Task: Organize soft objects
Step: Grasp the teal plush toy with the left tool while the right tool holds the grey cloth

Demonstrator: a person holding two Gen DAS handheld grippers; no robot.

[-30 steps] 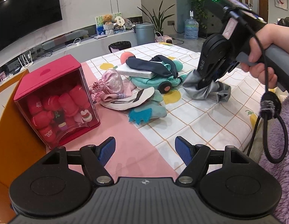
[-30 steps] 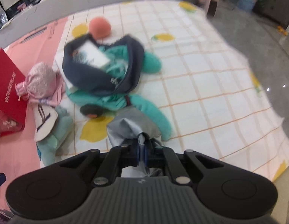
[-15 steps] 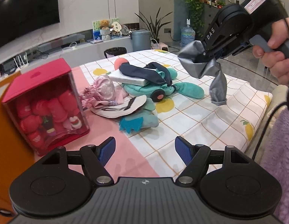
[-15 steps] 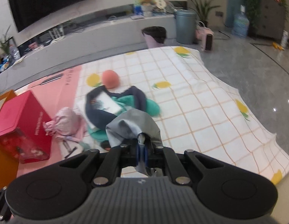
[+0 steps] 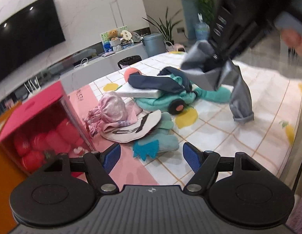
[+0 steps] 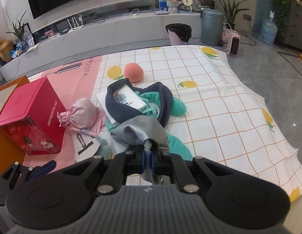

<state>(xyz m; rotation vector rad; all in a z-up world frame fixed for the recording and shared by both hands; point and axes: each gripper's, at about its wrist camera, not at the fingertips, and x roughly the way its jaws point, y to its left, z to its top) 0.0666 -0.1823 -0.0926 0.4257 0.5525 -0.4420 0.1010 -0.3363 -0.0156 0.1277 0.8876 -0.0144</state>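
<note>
My right gripper (image 6: pixel 148 157) is shut on a grey cloth (image 6: pixel 138 131) and holds it in the air above the table; in the left wrist view the grey cloth (image 5: pixel 238 91) hangs down from it at the upper right. My left gripper (image 5: pixel 151 156) is open and empty, low over the pink mat. Beyond it lies a pile: a pink drawstring pouch (image 5: pixel 112 107), a white cap (image 5: pixel 135 128), teal plush toys (image 5: pixel 160 101), a dark headband (image 6: pixel 119 107) around a white box (image 6: pixel 123 99), and a coral ball (image 6: pixel 133 75).
A red box (image 6: pixel 34 113) with a clear front holds red soft items at the left. The checked lemon tablecloth (image 6: pixel 219 107) drapes over the table's right edge. An orange edge (image 5: pixel 2 156) stands at the far left.
My right gripper has lifted the grey cloth off the table and carried it up; the cloth now hangs free. My left gripper stays open and has shifted a little closer to the pile.
</note>
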